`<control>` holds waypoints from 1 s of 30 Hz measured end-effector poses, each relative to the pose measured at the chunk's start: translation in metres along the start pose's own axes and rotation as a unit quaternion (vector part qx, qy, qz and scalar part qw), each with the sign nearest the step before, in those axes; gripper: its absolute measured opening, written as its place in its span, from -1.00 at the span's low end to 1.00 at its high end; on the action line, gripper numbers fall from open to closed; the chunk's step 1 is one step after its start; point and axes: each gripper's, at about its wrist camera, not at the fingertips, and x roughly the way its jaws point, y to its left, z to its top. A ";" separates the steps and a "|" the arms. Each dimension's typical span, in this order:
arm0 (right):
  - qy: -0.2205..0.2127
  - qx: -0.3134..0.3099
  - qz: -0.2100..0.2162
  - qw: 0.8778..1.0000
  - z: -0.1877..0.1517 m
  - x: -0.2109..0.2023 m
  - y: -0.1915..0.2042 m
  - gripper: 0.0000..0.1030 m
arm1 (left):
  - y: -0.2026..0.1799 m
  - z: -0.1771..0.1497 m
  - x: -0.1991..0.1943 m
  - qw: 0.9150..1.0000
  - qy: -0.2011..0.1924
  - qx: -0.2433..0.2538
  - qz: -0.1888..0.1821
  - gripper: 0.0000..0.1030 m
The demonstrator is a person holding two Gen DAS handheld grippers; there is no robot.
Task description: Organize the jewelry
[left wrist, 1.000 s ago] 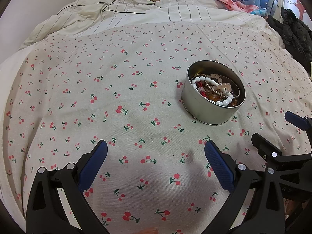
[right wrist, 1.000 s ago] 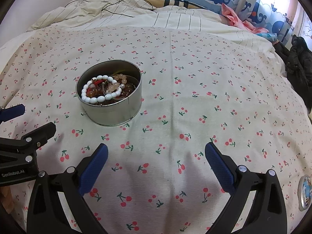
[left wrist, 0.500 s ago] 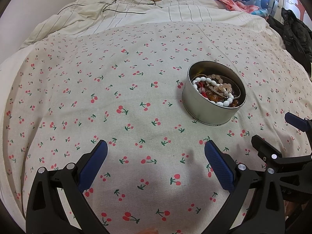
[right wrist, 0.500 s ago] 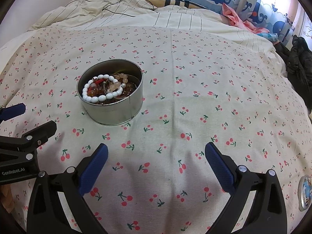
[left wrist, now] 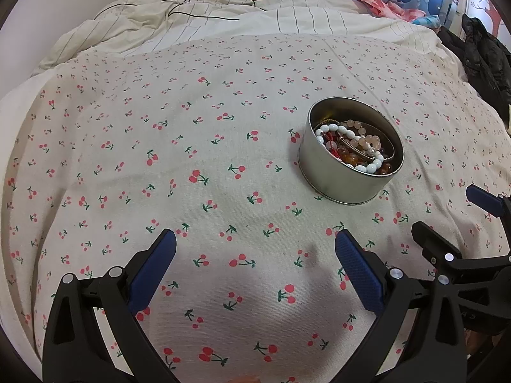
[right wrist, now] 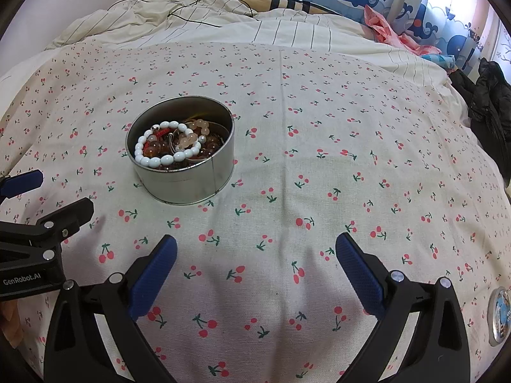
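You hold both tools low over the cherry-print cloth (left wrist: 223, 146), and neither has anything in it. Your left gripper (left wrist: 255, 252) has its fingers spread wide, with only bare cloth between them; your right gripper (right wrist: 255, 252) is spread just as wide and just as empty. The round tin (right wrist: 191, 188) is your landmark: it stands upright on the cloth, ahead and to the right of the left gripper, ahead and to the left of the right one, apart from both.

The jewelry is all inside the tin, in a tangled heap. A white bead bracelet (right wrist: 150, 159) lies on top near the front wall, with a pale pink bead bracelet (right wrist: 188, 140) beside it and amber beads (left wrist: 351, 159) underneath. A round lid-like disc (right wrist: 499, 316) lies far right of the tin, at the edge of view.

I judge the sorting not yet started. Your next move calls for reaching over the rim and pinching one strand, likely the white one, while steadying the tin so that it does not tip or slide.
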 end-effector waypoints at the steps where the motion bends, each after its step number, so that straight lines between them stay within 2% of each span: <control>1: 0.000 0.000 0.000 1.000 0.000 0.000 0.000 0.85 | 0.000 0.000 0.000 1.000 0.000 0.000 0.000 0.86; 30: 0.003 -0.004 0.000 1.000 -0.001 0.003 0.002 0.85 | 0.003 -0.001 0.007 1.000 0.011 -0.010 -0.007 0.86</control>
